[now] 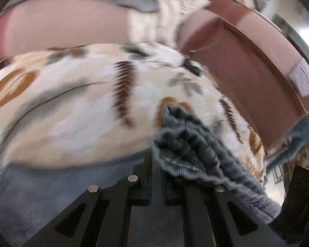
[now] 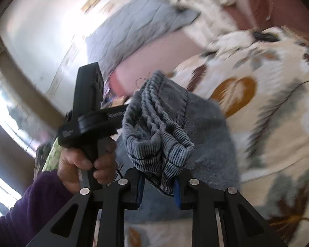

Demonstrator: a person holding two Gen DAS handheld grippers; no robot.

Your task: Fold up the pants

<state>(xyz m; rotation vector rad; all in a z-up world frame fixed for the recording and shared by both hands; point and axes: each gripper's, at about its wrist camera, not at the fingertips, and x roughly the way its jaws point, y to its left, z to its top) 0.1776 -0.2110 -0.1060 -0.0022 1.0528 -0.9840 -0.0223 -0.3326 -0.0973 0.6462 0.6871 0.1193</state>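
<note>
Only in the right wrist view: a bare hand (image 2: 88,162) in a purple sleeve (image 2: 31,203), left of the right hand-held gripper (image 2: 159,187), wrapped round the grip of the left hand-held gripper (image 2: 123,111), whose fingers reach sideways to the waistband's left edge. Right hand-held gripper narrowed on the ribbed waistband of the pants (image 2: 160,127), bunched cloth filling the gap between its blue-edged fingers (image 2: 176,193).

Only in the left wrist view: left hand-held gripper (image 1: 157,177) seen along its own fingers, pinched nearly together with blue cloth between and around them; the waistband of the pants (image 1: 191,150) heaped just ahead and to the right. Beyond, to the far right, a maroon bed frame (image 1: 247,65).

Pants blue-grey, knit, with a gathered elastic top folded into several ridges, lifted off the bed between both tools; the flat leg part spread below and ahead. Under and past them, a cream blanket (image 2: 267,103) with brown and grey leaf prints, blurred. Farther off, a pink sheet (image 1: 61,26) and a grey quilt (image 2: 134,24).
</note>
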